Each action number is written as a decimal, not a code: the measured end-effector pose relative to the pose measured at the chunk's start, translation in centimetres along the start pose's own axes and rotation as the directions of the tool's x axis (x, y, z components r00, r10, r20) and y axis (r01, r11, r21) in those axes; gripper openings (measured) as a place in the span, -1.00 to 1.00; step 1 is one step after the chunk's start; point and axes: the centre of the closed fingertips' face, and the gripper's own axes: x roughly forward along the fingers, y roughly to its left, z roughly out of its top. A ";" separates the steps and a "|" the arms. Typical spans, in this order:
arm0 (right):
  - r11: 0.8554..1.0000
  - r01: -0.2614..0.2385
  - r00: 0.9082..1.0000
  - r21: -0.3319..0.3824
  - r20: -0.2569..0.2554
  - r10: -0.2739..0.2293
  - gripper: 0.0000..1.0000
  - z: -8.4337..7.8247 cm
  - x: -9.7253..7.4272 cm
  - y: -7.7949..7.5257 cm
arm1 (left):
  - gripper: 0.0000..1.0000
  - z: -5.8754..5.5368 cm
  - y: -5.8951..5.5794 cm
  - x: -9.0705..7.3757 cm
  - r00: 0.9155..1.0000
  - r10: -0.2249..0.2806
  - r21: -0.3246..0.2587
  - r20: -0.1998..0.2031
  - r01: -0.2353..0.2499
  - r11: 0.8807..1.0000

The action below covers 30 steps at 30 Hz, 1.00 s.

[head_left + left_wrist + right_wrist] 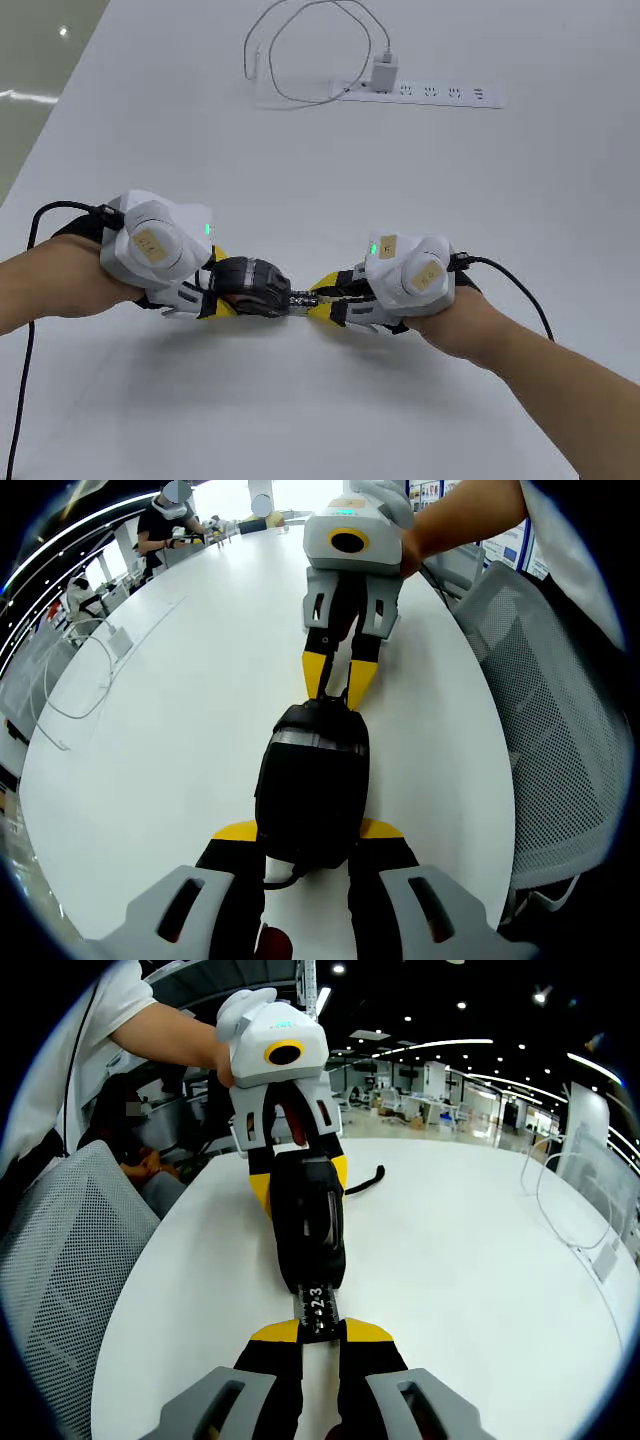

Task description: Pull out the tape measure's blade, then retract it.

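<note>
Evidently the left hand-held gripper (305, 832) clamps the tape (312, 780) as anchor. The right hand-held gripper (318, 1333) pinches the blade (317, 1305), for pulling

Three cams, all crowded around one tape measure

The head view looks down from above at the white table (480, 180), fairly close, with the power strip (420, 92) out at 1 o'clock. The left gripper view sits low right behind the tape measure (312, 785), facing the right gripper (340, 685) at 12 o'clock. The right gripper view hugs the blade (317, 1310) and looks back the opposite way, with the left gripper (300, 1175) at 12 o'clock. All three share the tape measure and the tabletop around it.
</note>
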 end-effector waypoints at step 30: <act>1.000 0.022 0.999 -0.010 -0.038 -0.022 -0.84 -1.9 -2.5 -0.7 | -0.47 -0.1 0.1 0.1 1.000 -0.002 -0.003 -0.003 0.002 1.000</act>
